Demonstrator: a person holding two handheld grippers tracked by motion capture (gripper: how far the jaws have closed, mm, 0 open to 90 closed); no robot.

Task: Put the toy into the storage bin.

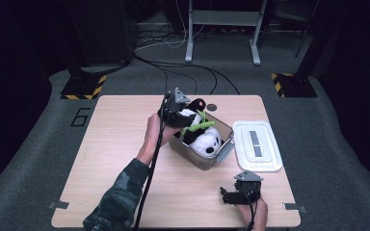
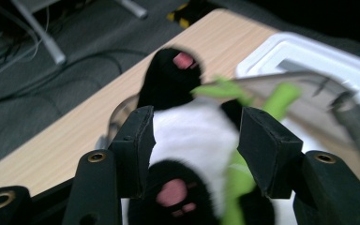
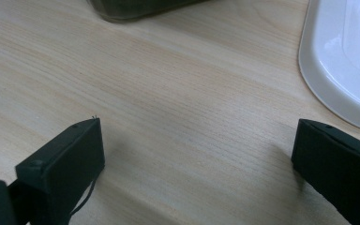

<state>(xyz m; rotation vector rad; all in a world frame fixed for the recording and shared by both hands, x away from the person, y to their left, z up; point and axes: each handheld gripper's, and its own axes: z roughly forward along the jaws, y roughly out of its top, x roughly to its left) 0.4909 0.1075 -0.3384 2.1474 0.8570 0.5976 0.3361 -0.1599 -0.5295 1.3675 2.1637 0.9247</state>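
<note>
Down at the lower right of the high view, the right gripper (image 1: pixel 227 195) rests on the table (image 1: pixel 115 144), a hand behind it; its jaws gape wide over bare wood in its own view, grasping nothing. Further up, a camouflage-sleeved forearm reaches from the bottom edge toward the centre, carrying the left gripper (image 1: pixel 169 115) to the panda plush (image 1: pixel 200 137). Seen along that gripper, the pads (image 2: pixel 133 145) flank the panda's white belly; whether they press on it I cannot tell. Most of the plush lies in the clear bin (image 1: pixel 224 150) at centre, a black foot sticking over the far rim. Right of the bin lies the white lid (image 1: pixel 257 146).
</note>
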